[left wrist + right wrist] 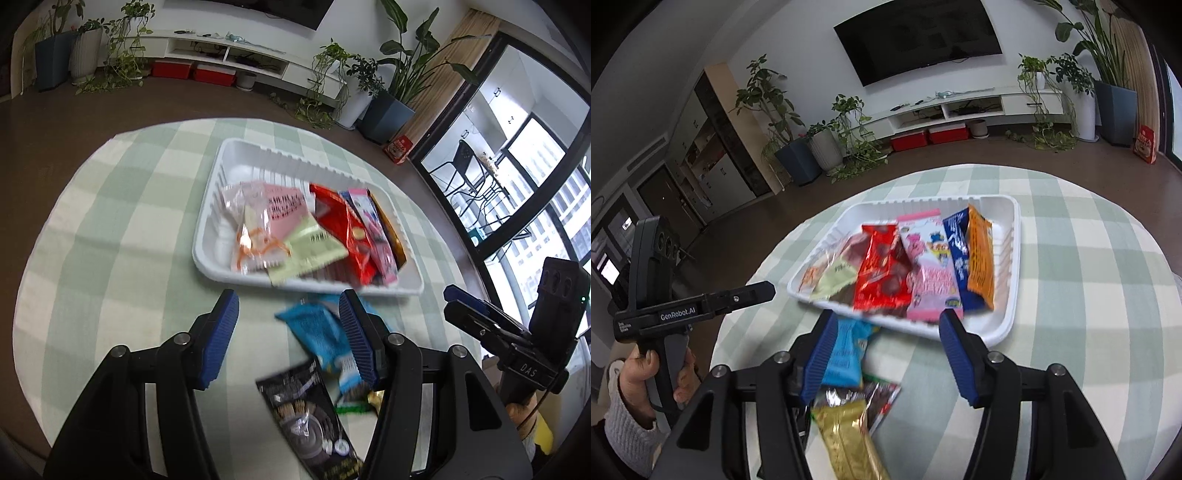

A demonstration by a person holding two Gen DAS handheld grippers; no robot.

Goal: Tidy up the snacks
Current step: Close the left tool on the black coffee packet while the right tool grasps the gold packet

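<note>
— Both grippers hang empty, jaws apart: left gripper (pixel 288 332), right gripper (pixel 886 350). Which packet first?
— Your blue packet (pixel 317 332), just outside the tray's (pixel 258 155) near edge; then black packet (pixel 310 417), gold bar (pixel 849 443). Pinch a flat edge.

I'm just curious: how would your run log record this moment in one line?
left gripper: open, empty | right gripper: open, empty | tray: holds several snacks | blue packet: on table

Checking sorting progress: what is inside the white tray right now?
The white tray holds overlapping packets: red packet, pink packet, blue packet, orange packet, pale green packet and a clear wrapper. Anything beneath them is covered.
</note>
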